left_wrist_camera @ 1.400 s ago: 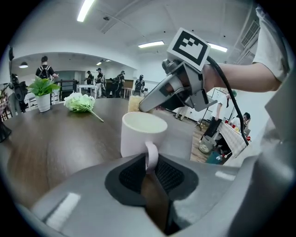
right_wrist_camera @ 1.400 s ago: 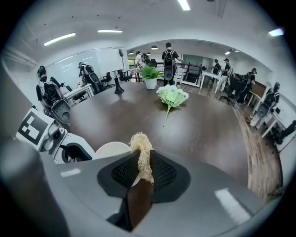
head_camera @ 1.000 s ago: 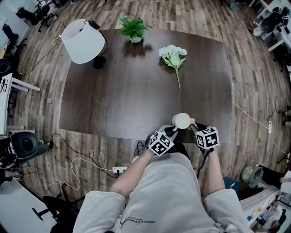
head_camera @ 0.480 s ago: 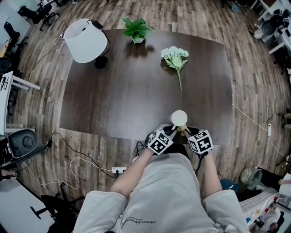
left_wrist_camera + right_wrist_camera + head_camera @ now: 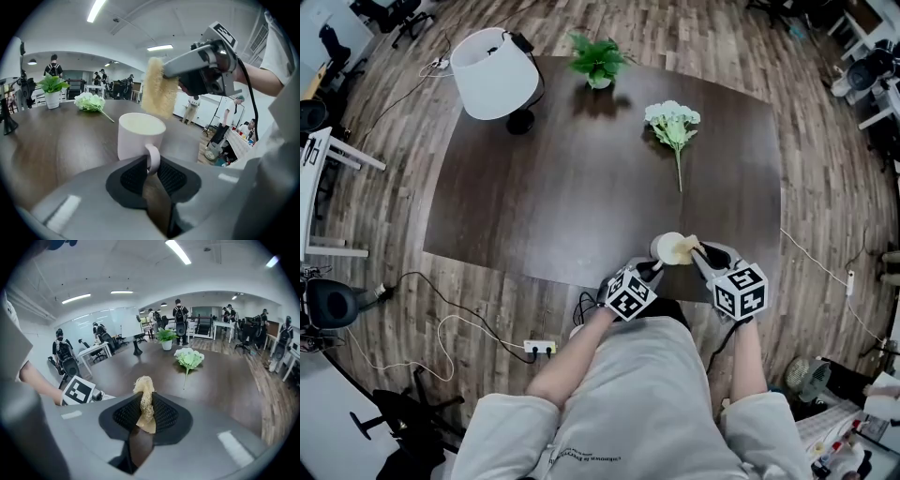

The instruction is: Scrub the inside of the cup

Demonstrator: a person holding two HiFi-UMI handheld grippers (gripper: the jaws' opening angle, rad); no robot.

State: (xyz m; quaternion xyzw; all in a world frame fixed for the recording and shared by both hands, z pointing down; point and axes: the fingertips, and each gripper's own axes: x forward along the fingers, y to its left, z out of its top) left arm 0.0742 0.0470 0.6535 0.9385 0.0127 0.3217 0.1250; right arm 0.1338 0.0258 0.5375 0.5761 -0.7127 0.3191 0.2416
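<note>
The cup (image 5: 139, 133) is being steadied by its handle (image 5: 154, 156), clamped in the left gripper (image 5: 151, 165), while the sponge (image 5: 158, 96) (pinched in the right gripper (image 5: 145, 412)) is being held seemingly just above its mouth, ready for scrubbing.

The cup (image 5: 669, 248) stands at the table's (image 5: 572, 187) near edge, flowers (image 5: 673, 120) behind it.
</note>
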